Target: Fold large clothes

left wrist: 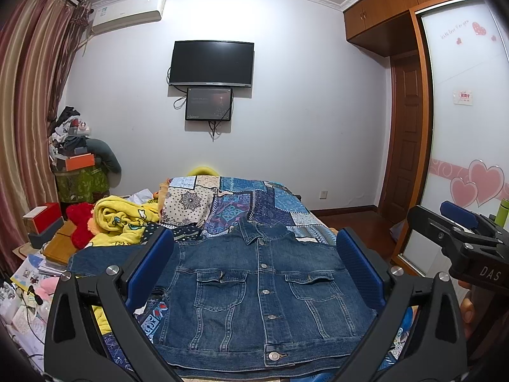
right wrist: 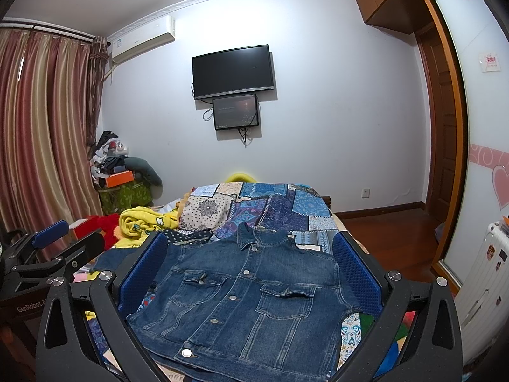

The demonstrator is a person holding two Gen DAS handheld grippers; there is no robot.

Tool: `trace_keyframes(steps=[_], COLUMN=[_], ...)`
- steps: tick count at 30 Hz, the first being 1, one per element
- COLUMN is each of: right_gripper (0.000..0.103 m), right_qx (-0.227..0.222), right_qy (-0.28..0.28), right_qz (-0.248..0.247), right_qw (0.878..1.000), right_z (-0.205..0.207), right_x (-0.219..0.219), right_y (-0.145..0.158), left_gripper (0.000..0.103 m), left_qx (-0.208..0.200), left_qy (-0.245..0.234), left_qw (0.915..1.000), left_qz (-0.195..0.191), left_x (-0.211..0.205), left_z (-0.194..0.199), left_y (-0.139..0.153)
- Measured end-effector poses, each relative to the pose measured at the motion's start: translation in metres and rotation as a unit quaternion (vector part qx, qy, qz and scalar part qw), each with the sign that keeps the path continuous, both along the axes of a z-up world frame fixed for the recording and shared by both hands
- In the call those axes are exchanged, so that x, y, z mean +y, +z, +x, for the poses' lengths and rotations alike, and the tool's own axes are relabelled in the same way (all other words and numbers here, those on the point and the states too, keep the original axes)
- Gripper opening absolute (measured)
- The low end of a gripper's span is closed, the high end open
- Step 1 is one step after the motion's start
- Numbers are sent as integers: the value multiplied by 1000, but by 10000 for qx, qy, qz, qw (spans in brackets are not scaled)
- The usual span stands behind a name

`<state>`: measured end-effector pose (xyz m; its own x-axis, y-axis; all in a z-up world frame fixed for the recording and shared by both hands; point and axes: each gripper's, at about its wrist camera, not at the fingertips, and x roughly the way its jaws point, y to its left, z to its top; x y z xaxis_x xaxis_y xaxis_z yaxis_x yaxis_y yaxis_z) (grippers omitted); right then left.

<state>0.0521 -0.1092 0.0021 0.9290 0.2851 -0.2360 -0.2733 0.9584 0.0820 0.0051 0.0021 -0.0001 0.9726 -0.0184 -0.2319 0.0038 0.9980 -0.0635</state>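
Observation:
A blue denim jacket (left wrist: 254,289) lies flat, front up and buttoned, on the patchwork bedspread (left wrist: 254,203); its collar points away from me. One sleeve (left wrist: 95,261) shows at the left. My left gripper (left wrist: 254,270) is open and empty, held above the jacket with its blue pads either side of it. My right gripper (right wrist: 251,273) is also open and empty above the jacket (right wrist: 248,299). The right gripper shows at the right edge of the left wrist view (left wrist: 461,232); the left gripper shows at the left edge of the right wrist view (right wrist: 54,248).
A yellow blanket (left wrist: 124,219) and a red plush toy (left wrist: 81,222) lie at the bed's left. Boxes and papers (left wrist: 41,254) crowd the left side. A wardrobe with sliding door (left wrist: 461,127) stands right, wooden floor (left wrist: 356,222) beside the bed. A white suitcase (right wrist: 480,273) stands at right.

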Motion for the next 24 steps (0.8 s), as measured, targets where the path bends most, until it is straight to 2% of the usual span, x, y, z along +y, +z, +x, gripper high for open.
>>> trace_keyframes(steps=[15,24], right_gripper=[103,103], right_qx=[127,409], right_qy=[-23,-28], right_qz=[-46,-171], right_qw=[9999,9990], right_z=[10,35], right_x=[5,19], right_y=[-9,-21], left_gripper=[103,103], left_qx=[98,382], left_qy=[2,109], left_qw=[9999,9990], left_qz=[-59,-222], left_x=[4,27], left_z=[9,42], left_y=[-5,-20])
